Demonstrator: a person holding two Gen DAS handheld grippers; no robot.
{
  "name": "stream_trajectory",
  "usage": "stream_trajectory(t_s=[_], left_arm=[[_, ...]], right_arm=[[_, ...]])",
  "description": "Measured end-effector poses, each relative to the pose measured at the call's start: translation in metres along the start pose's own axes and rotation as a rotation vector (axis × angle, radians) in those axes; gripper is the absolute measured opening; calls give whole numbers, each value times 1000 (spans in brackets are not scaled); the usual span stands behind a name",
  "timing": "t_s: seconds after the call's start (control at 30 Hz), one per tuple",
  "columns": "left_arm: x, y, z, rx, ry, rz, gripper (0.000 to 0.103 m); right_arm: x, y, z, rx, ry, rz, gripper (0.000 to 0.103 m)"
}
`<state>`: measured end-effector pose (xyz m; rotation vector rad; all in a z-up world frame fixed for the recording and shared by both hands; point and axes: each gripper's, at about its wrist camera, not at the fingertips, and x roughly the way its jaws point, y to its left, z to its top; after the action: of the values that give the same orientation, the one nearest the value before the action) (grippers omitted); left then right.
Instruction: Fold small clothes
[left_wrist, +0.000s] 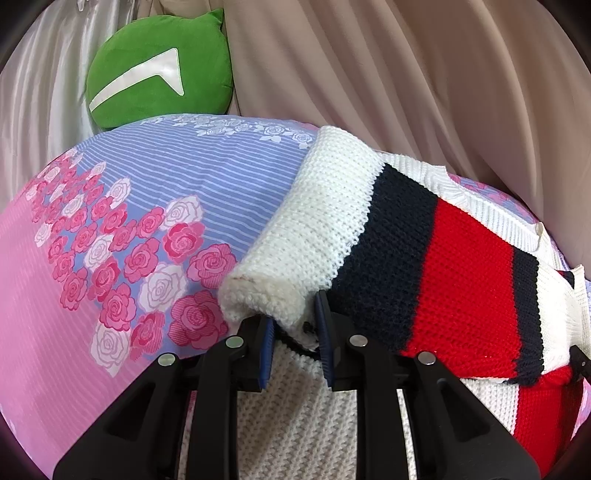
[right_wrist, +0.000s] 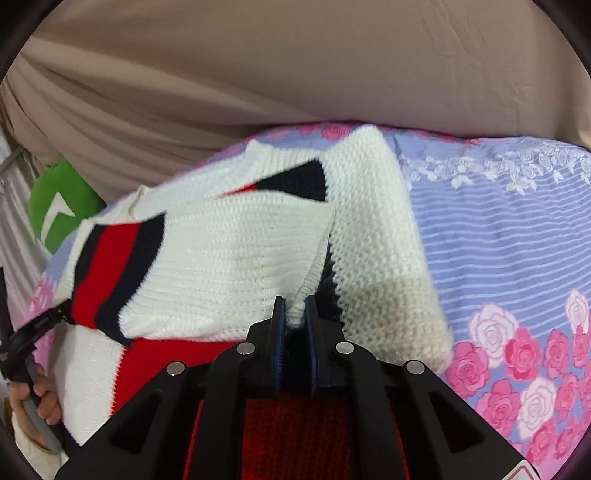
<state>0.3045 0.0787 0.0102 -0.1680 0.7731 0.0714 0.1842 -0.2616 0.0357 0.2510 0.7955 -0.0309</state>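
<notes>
Floral bedsheet; striped knit sweater; no legible writing.

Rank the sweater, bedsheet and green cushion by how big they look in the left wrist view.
Largest to smallest:
1. bedsheet
2. sweater, close to the bedsheet; it sits nearer the camera, so the order is unsure
3. green cushion, plainly smallest, and farthest away

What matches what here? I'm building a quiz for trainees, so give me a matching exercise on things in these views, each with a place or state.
Things:
1. green cushion
2. knit sweater
3. floral bedsheet
4. right claw

Places or states:
A. spread under the garment
B. shut on a white knit edge
C. against the curtain at the back
D. folded over, striped red and navy

Pairs: 1-C, 2-D, 3-A, 4-B
</notes>
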Motion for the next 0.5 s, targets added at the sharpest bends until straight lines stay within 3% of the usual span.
stream_trajectory(t_s=[0.2,0.3,0.33,0.4,0.47,0.5], left_arm=[[-4,14,1,-80,-7,-58,21],[-3,8,0,-47,-5,-35,21],[-3,6,0,-36,-5,-29,21],[-2,6,0,-35,-3,-28,21],[-2,8,0,-42,2,-36,21],[-1,9,0,-44,3,-38,21]], right_arm=[[-35,10,4,-42,-147,36,8],[-4,-2,0,-24,-28,-39,8],[-1,-9,1,2,-15,-18,7],[-8,-11,4,-1,-20,-29,10],[-14,-14,1,19,-51,-101,9],[-21,-15,2,45,-74,-106,16]])
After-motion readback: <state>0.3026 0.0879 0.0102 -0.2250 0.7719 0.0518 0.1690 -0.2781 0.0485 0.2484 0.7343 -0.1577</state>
